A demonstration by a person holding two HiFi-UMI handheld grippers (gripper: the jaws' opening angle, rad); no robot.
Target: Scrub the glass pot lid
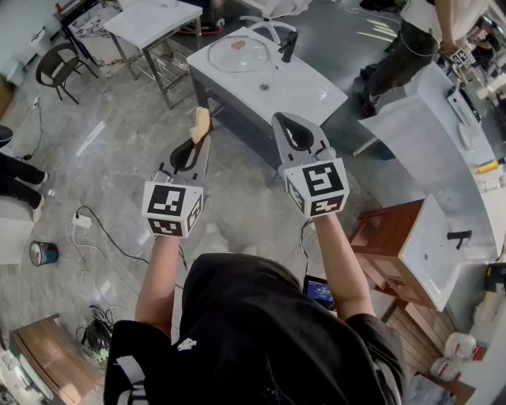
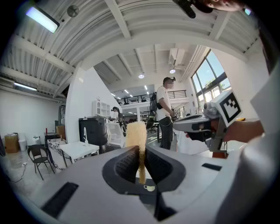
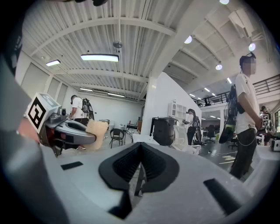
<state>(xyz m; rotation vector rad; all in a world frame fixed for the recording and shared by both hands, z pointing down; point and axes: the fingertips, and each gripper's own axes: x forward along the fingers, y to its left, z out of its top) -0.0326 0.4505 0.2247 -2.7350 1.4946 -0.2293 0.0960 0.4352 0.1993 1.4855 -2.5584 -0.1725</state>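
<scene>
The glass pot lid (image 1: 238, 54) lies in the basin of a white sink counter (image 1: 304, 87), well ahead of both grippers. My left gripper (image 1: 203, 136) is shut on a yellow sponge (image 1: 201, 123), which stands up from between its jaws. In the left gripper view the sponge (image 2: 136, 135) is pinched edge-on in that gripper (image 2: 141, 151). My right gripper (image 1: 282, 119) is held level beside the left one, shut with nothing in it. In the right gripper view its jaws (image 3: 141, 148) meet, and the sponge (image 3: 97, 131) shows at the left. Both grippers hang in the air over the floor.
A black faucet (image 1: 288, 46) stands at the back of the sink counter. A white table (image 1: 152, 20) and a black chair (image 1: 58, 67) are at the far left. A long white counter (image 1: 443, 150) and a wooden sink cabinet (image 1: 395, 253) are at the right. A person (image 1: 411, 39) stands beyond.
</scene>
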